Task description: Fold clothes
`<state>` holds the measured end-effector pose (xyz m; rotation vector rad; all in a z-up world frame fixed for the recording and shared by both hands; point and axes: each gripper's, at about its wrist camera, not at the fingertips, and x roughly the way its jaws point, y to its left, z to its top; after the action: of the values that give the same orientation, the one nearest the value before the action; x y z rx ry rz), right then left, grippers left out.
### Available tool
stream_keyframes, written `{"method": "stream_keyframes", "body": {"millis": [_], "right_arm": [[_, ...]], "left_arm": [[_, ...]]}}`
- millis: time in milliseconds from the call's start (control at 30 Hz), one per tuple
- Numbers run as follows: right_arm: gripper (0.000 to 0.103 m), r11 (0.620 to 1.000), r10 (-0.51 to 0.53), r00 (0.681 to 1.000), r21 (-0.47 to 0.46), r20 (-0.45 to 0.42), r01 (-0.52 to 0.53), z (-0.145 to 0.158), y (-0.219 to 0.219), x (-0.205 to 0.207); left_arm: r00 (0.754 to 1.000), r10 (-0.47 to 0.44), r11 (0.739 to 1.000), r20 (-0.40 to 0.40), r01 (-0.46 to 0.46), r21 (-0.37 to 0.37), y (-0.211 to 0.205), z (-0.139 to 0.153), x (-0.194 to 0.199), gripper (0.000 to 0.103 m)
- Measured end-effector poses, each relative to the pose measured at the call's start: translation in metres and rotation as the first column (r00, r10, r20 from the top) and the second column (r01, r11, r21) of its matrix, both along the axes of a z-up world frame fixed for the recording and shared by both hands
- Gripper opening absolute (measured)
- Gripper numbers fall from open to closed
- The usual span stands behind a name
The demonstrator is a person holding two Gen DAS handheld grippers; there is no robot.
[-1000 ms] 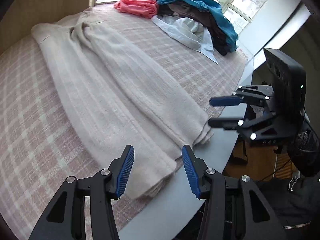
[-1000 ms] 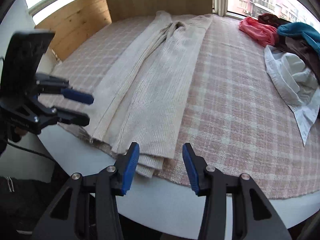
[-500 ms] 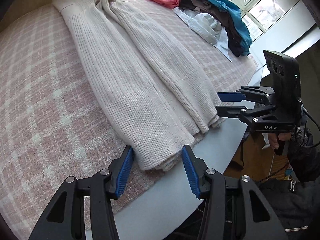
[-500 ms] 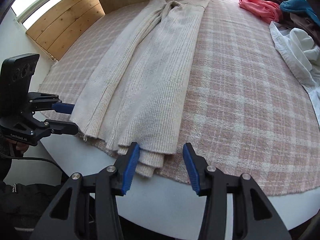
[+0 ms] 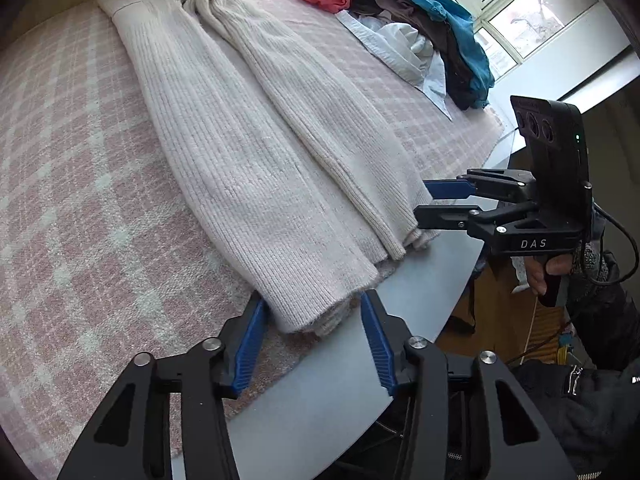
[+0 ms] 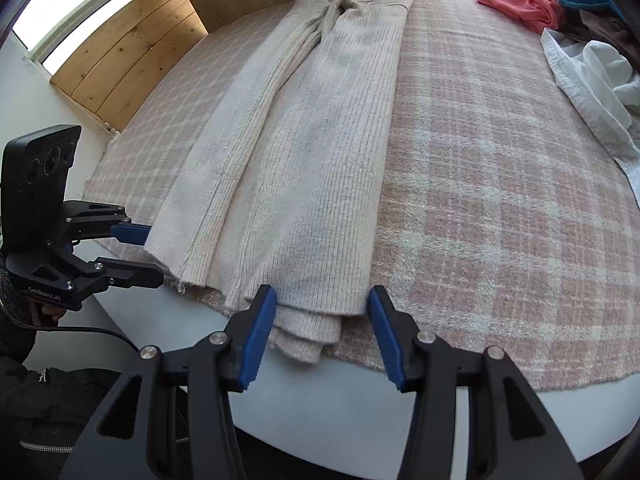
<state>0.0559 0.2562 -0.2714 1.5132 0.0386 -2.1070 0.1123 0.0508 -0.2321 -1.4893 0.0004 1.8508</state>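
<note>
A long cream ribbed knit garment lies folded lengthwise on a pink plaid blanket, its hem at the table's near edge. In the left wrist view my left gripper is open, and its blue pads flank the hem's left corner. My right gripper is open too, with the hem's stacked right corner between its fingers. Each view also shows the other tool from the side: the right gripper at the hem's far corner, the left gripper at the hem's left edge.
A heap of pink, teal, brown and white clothes sits at the back right of the blanket. The pale table edge runs just below the hem. Wooden panels and windows stand behind. A person's hand holds the right tool.
Both grippers have moved forward and down to the hem. The garment's corners now sit between their open fingers instead of ahead of them.
</note>
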Motion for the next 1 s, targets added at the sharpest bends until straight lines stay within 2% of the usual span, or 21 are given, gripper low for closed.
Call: {"method": "stream_keyframes", "body": {"millis": [67, 167, 200, 233, 300, 433, 500, 567, 633, 700, 733, 767, 867, 1000], "right_arm": [[0.038, 0.999, 0.029, 1.0, 0.026, -0.005, -0.029, 0.002, -0.005, 0.001], [0.038, 0.997, -0.009, 0.997, -0.07, 0.076, 0.014, 0.005, 0.005, -0.004], [0.038, 0.994, -0.034, 0.993, -0.1, 0.116, 0.046, 0.005, 0.011, -0.007], [0.038, 0.988, -0.057, 0.986, -0.133, 0.155, 0.078, 0.005, 0.016, -0.01], [0.039, 0.973, -0.086, 0.976, -0.191, 0.202, 0.125, 0.008, 0.026, -0.014], [0.04, 0.984, -0.1, 0.979, -0.126, 0.177, 0.123, 0.011, 0.026, -0.018], [0.04, 0.995, -0.065, 0.987, -0.069, 0.149, 0.076, 0.01, 0.015, -0.016], [0.04, 0.997, -0.046, 0.99, -0.052, 0.132, 0.053, 0.011, 0.008, -0.012], [0.04, 0.999, -0.017, 0.994, -0.033, 0.11, 0.021, 0.014, 0.003, -0.007], [0.027, 0.999, 0.013, 0.995, -0.031, 0.104, -0.009, 0.017, 0.001, -0.004], [0.025, 0.999, 0.026, 0.993, -0.046, 0.113, -0.021, 0.017, 0.002, -0.003], [0.02, 0.997, 0.032, 0.991, -0.072, 0.133, -0.022, 0.018, 0.004, -0.005], [0.018, 0.986, 0.032, 0.979, -0.168, 0.199, 0.002, 0.021, 0.015, -0.012], [0.017, 0.932, 0.029, 0.966, -0.356, 0.258, 0.067, 0.039, 0.033, -0.016]], "left_arm": [[1.0, 0.004, 1.0, -0.004, -0.004, -0.022, 0.002, 0.0, 0.0, 0.03], [0.997, 0.055, 0.998, 0.054, -0.056, 0.021, -0.005, 0.0, -0.005, 0.028], [0.994, 0.075, 0.996, 0.08, -0.078, 0.041, -0.007, 0.001, -0.007, 0.034], [0.99, 0.094, 0.993, 0.106, -0.101, 0.06, -0.01, 0.001, -0.009, 0.044], [0.98, 0.129, 0.986, 0.15, -0.143, 0.089, -0.015, 0.002, -0.013, 0.047], [0.978, 0.158, 0.986, 0.133, -0.163, 0.022, -0.01, -0.002, -0.014, 0.047], [0.981, 0.156, 0.988, 0.119, -0.156, -0.006, -0.002, -0.004, -0.014, 0.045], [0.986, 0.143, 0.989, 0.08, -0.14, -0.04, 0.004, -0.003, -0.012, 0.039], [0.989, 0.136, 0.989, 0.054, -0.133, -0.061, 0.008, -0.002, -0.011, 0.027], [0.99, 0.13, 0.99, 0.056, -0.127, -0.057, 0.008, -0.002, -0.012, 0.022], [0.99, 0.13, 0.991, 0.059, -0.127, -0.048, 0.007, -0.001, -0.012, 0.016], [0.99, 0.13, 0.991, 0.061, -0.127, -0.039, 0.006, 0.0, -0.013, 0.014], [0.989, 0.135, 0.991, 0.063, -0.136, 0.008, 0.005, 0.007, -0.015, 0.014], [0.983, 0.164, 0.976, 0.08, -0.174, 0.134, 0.0, 0.03, -0.024, 0.013]]}}
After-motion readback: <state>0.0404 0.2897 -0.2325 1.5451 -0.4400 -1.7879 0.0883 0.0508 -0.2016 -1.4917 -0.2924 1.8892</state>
